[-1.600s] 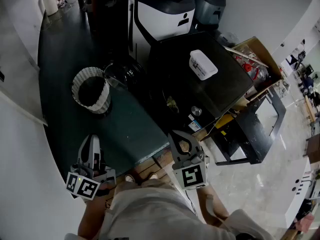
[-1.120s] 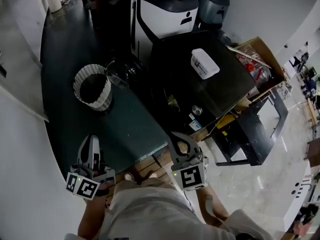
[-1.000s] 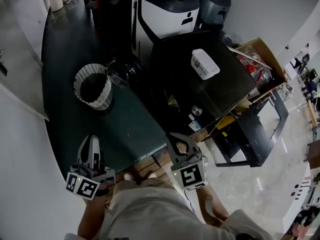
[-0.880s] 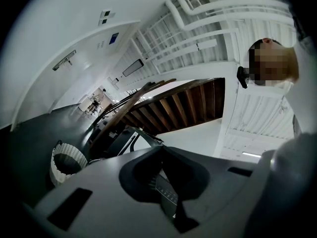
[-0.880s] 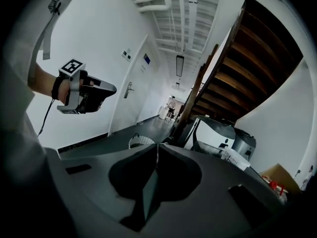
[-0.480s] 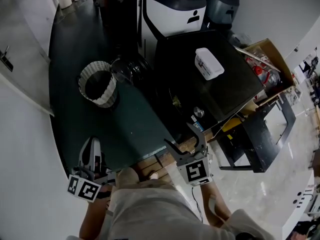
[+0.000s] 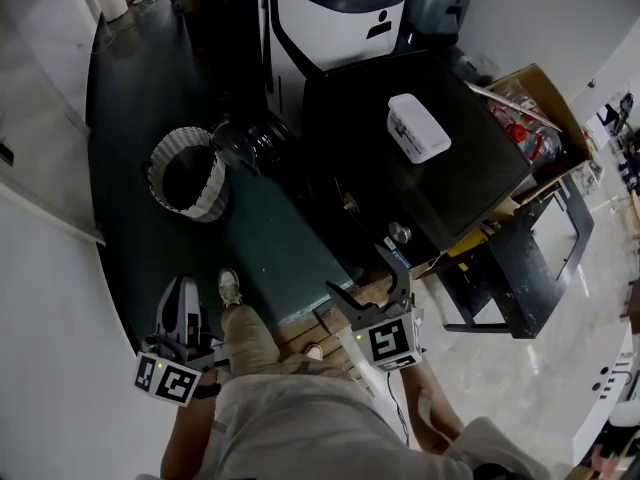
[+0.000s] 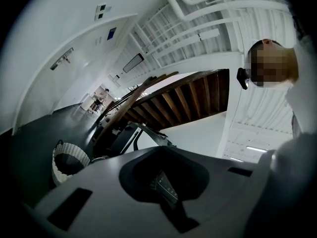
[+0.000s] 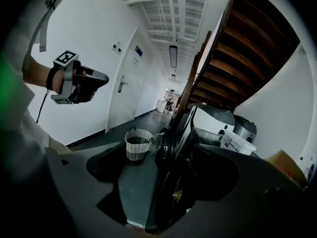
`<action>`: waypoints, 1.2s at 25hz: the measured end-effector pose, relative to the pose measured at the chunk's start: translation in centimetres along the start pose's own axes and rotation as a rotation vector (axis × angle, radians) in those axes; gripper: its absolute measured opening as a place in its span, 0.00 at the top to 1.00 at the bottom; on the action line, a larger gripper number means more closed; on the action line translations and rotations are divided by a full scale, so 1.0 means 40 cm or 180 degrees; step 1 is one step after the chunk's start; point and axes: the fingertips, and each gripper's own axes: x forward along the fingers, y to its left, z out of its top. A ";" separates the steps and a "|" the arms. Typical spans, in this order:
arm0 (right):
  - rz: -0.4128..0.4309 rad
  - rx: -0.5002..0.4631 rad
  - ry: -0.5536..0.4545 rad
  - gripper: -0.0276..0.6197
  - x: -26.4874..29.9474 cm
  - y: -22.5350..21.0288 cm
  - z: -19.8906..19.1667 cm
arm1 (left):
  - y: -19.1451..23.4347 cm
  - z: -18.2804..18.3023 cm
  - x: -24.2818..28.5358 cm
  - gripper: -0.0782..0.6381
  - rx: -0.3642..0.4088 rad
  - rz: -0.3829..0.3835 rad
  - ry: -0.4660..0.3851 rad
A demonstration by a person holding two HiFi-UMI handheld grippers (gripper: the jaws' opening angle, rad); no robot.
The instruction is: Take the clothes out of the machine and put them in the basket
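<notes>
Ahead of right gripper (image 7: 367,280), just opening wide, empty: machine (image 7: 470,188); basket (image 7: 186,173) well beyond closed left gripper (image 7: 183,296).

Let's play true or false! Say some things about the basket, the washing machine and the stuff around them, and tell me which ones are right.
1. A white woven basket stands on the dark floor. True.
2. A white tub sits on top of the black washing machine. True.
3. The right hand-held gripper is holding a shirt. False: its jaws stand apart, have just been opening, and nothing is between them.
4. The basket is piled high with clothes. False: no clothes show in it, and its inside looks dark.
</notes>
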 end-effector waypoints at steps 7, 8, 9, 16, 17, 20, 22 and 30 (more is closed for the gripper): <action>-0.0127 0.0152 0.0276 0.32 0.234 -0.043 0.001 | 0.205 -0.021 0.248 0.88 -0.0201 -0.0151 0.0318; -0.0183 0.0185 0.0344 0.32 0.280 -0.058 0.008 | 0.239 -0.021 0.299 0.88 -0.0191 -0.0219 0.0382; -0.0247 0.0208 0.0411 0.32 0.328 -0.074 0.013 | 0.276 -0.018 0.353 0.88 -0.0169 -0.0301 0.0443; -0.0803 0.0508 0.1095 0.32 0.579 -0.161 0.041 | 0.479 -0.026 0.763 0.88 -0.0386 -0.1079 0.1153; -0.0913 0.0592 0.1187 0.32 0.588 -0.170 0.063 | 0.485 -0.023 0.814 0.88 -0.0415 -0.1220 0.1285; -0.1174 0.0745 0.1333 0.32 0.609 -0.194 0.109 | 0.479 -0.013 0.938 0.88 -0.0415 -0.1560 0.1532; -0.1315 0.0844 0.1393 0.32 0.602 -0.201 0.119 | 0.454 -0.024 0.989 0.88 -0.0451 -0.1713 0.1638; -0.1625 0.1135 0.1572 0.32 0.558 -0.212 0.059 | 0.317 -0.151 1.078 0.88 -0.0550 -0.2121 0.1907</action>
